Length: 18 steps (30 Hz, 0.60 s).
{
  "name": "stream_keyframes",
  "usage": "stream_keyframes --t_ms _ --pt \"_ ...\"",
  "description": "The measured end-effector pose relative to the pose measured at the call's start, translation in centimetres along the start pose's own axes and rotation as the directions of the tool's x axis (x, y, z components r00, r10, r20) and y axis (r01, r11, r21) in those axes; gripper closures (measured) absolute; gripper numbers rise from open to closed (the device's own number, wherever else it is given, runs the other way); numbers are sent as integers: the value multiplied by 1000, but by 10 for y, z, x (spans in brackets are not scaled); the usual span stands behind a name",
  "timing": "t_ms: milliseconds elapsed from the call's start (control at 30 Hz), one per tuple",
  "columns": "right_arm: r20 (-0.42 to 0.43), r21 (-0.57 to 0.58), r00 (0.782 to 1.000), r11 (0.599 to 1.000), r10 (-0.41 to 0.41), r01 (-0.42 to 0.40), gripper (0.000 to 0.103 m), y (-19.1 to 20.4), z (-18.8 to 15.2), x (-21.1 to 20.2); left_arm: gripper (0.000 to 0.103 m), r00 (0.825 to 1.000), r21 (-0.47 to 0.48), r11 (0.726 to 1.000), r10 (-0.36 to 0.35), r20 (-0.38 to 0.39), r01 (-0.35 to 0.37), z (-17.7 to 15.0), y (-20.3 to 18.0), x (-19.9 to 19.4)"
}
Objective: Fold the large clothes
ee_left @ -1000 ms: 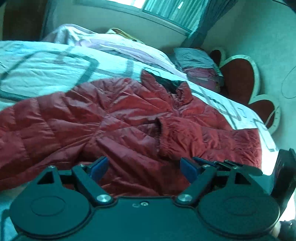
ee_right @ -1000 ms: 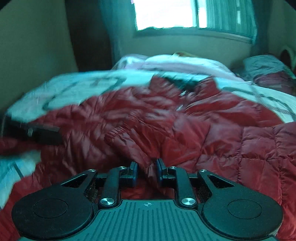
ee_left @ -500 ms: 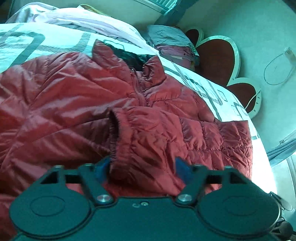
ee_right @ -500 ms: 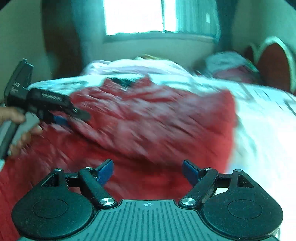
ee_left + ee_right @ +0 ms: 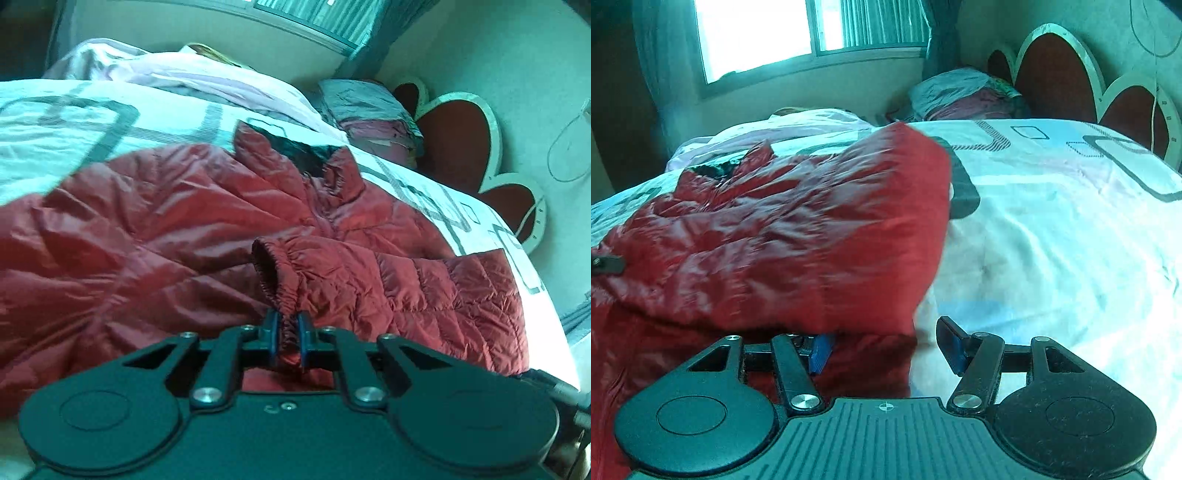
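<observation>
A red quilted puffer jacket (image 5: pixel 166 229) lies spread on the bed, collar toward the window. One sleeve is folded across its front, and my left gripper (image 5: pixel 286 332) is shut on that sleeve's elastic cuff (image 5: pixel 275 269). In the right wrist view the jacket (image 5: pixel 783 236) fills the left half. My right gripper (image 5: pixel 886 349) is at the jacket's near right edge. Its jaws are closing with the red hem between the blue pads (image 5: pixel 820 352), which do not press on it. The left gripper's tip (image 5: pixel 605 264) shows at the far left edge.
The bedspread (image 5: pixel 1052 221) is white with grey line patterns. A pink quilt (image 5: pixel 192 74) is bunched under the window. Grey and pink folded bedding (image 5: pixel 960 92) sits by a red scalloped headboard (image 5: pixel 1052 74) at the right.
My left gripper moved in over the folded sleeve and shut on its cuff. My right gripper opened wide, swung right to the jacket's edge, and has begun narrowing.
</observation>
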State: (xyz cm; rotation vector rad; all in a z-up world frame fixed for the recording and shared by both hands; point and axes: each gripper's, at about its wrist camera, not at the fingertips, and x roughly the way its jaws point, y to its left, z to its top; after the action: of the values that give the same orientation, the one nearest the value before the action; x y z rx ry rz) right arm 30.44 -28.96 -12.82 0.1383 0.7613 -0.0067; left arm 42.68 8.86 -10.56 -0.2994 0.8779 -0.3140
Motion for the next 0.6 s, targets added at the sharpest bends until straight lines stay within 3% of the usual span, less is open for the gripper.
stream_keyframes --t_ms 200,333,467,600 --pt "7 -1 1000 1000 -28 28 42 -4 14 8 93 998 -36 998 53 23 -53 0 25 -13" --pt "-36 -20 999 999 -27 27 42 -5 11 12 93 996 -32 996 88 13 -88 -3 37 -11" --pt "8 -38 1000 999 29 -28 42 -10 5 -16 93 995 -49 995 93 22 -92 -5 49 -15" --pt "96 12 993 997 69 -71 42 -20 21 -35 93 994 -49 994 103 37 -101 0 53 -18"
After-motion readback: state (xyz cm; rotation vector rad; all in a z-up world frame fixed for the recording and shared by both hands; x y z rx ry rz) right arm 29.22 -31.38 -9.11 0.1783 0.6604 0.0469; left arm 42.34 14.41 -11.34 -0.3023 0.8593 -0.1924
